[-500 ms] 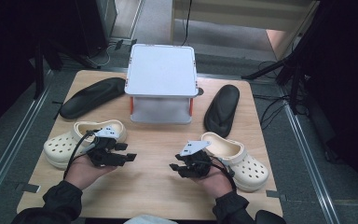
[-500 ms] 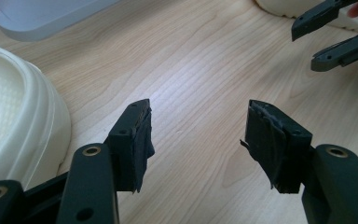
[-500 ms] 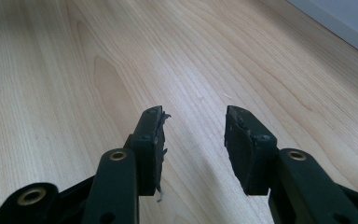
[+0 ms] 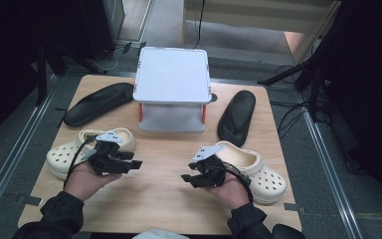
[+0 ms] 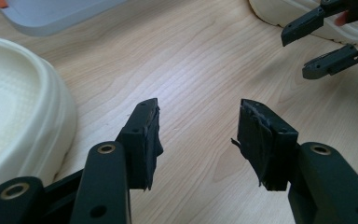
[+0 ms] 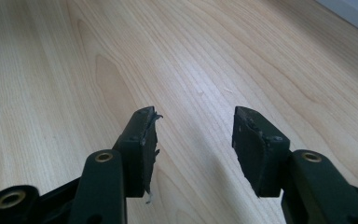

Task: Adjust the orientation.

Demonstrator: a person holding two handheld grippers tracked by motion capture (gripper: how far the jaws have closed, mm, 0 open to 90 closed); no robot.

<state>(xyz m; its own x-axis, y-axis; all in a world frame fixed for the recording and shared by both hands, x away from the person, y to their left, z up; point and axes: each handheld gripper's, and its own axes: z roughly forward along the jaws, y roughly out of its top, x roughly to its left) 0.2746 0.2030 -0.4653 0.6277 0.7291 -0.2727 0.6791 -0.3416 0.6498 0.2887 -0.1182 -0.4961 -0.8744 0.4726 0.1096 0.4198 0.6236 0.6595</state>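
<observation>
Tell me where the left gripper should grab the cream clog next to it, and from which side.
Probably the raised rim around the foot opening of the cream clog, one jaw inside, one outside. It lies sole-down, opening up, so that wall is the thinnest edge on offer. The left gripper is open and empty beside the heel end; coming down from above onto the near rim looks simplest.
</observation>
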